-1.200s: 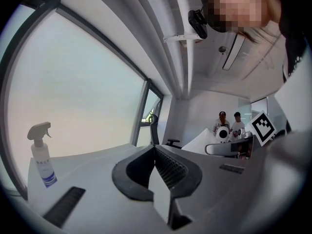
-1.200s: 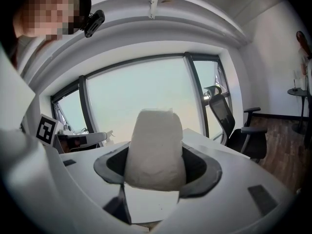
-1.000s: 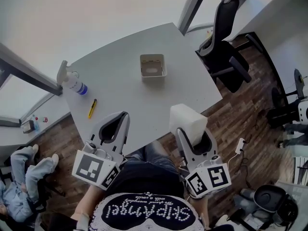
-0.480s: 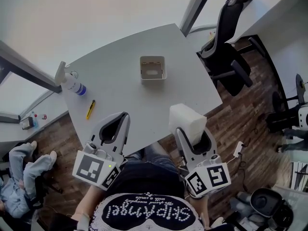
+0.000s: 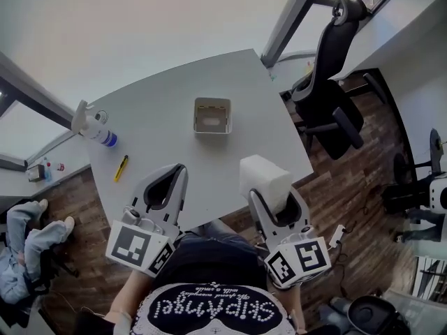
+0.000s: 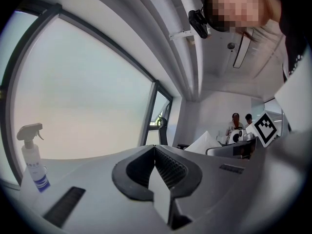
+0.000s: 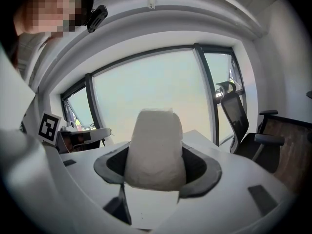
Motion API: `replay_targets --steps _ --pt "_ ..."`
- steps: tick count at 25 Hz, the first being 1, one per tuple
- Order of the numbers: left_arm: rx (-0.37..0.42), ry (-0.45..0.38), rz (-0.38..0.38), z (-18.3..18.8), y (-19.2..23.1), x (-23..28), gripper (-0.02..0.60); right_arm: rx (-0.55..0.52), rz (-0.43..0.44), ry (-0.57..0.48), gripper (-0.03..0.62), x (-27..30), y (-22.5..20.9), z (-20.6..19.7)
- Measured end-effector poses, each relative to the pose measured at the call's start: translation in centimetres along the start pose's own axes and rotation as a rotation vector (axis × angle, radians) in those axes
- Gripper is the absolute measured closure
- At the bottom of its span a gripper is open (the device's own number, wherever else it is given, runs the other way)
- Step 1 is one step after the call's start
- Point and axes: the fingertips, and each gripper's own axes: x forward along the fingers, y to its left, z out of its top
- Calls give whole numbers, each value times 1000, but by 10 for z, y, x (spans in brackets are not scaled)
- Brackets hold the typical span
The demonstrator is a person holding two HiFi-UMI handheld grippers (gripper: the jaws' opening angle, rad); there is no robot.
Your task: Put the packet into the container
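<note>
Packet [image 5: 264, 179]: pinched in right gripper [image 5: 274, 197], long axis along fingers.
Container [image 5: 211, 102]: ahead-left of the fingertips, well apart.
Left gripper [image 5: 179, 170]: fingers pressed together, empty.

R hand-held gripper [image 7: 156, 167]: jaws clamped on white packet [image 7: 155, 147], one dark pad each side. Packet upright, soft and crinkled, top standing well above pads, bottom end tucked between them. Pale table [image 7: 197, 135] just behind packet. Big window [image 7: 151, 87] w/ dark frames across bkgd, bright sky. Black office chair [image 7: 239, 116] at R, near window post. Dark wood floor [image 7: 287, 150] far R. Square-marker cube [image 7: 48, 127] far L.
</note>
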Motion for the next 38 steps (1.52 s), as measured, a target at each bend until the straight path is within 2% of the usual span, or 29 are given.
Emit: replay_targets --steps 4,10,17,21,24,31,38 --pt "-19 -2 69 -4 6 5 574 4 54 12 318 14 -10 2" --pt "-15 23 141 -6 28 -1 574 19 85 29 318 28 -6 -3" --pt "-17 42 111 -6 30 5 574 -10 76 -26 318 36 -5 21" --pt "-17 42 105 -5 35 5 574 -51 73 -64 318 63 -13 37" --pt "-24 34 110 -2 40 2 574 -73 102 -85 318 93 -16 47" --pt "-36 18 125 0 49 2 574 -64 137 16 318 165 -18 31" --pt "-46 11 114 -2 58 24 574 -96 116 141 318 223 -27 -8"
